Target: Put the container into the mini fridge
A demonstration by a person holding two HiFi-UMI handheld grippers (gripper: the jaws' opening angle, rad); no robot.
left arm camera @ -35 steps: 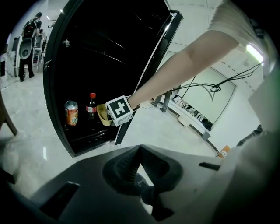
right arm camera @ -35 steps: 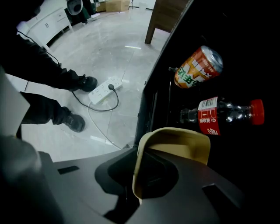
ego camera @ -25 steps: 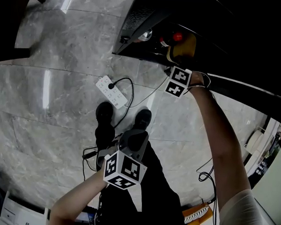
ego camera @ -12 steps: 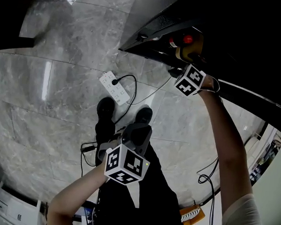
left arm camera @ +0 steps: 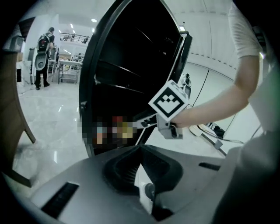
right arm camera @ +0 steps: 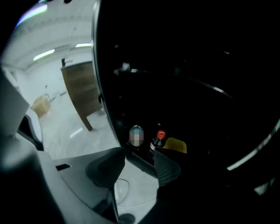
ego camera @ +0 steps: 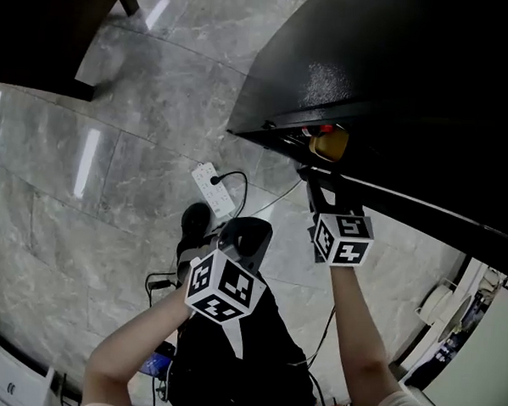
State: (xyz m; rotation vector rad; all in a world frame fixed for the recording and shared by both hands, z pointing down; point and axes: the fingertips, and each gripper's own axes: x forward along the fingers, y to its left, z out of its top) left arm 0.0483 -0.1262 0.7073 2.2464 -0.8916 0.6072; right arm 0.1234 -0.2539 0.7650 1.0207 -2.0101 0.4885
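fridge [right arm camera: 183, 78] mouth: open, passable | low inside: bottle [right arm camera: 158, 139], yellow container [right arm camera: 176, 145] in the way | floor [ego camera: 148, 116] in front: power strip [ego camera: 214, 190], cable [ego camera: 243, 189]

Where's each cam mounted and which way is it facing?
Head view: on the person's head, steeply down at grey marble floor; shows both forearms, left gripper, right gripper.
Left gripper view: on left gripper, faces open black mini fridge; shows its closed jaws, right gripper.
Right gripper view: on right gripper, into the fridge; its jaws, just opened, hold nothing.
Shared, head and right gripper views: yellow container.
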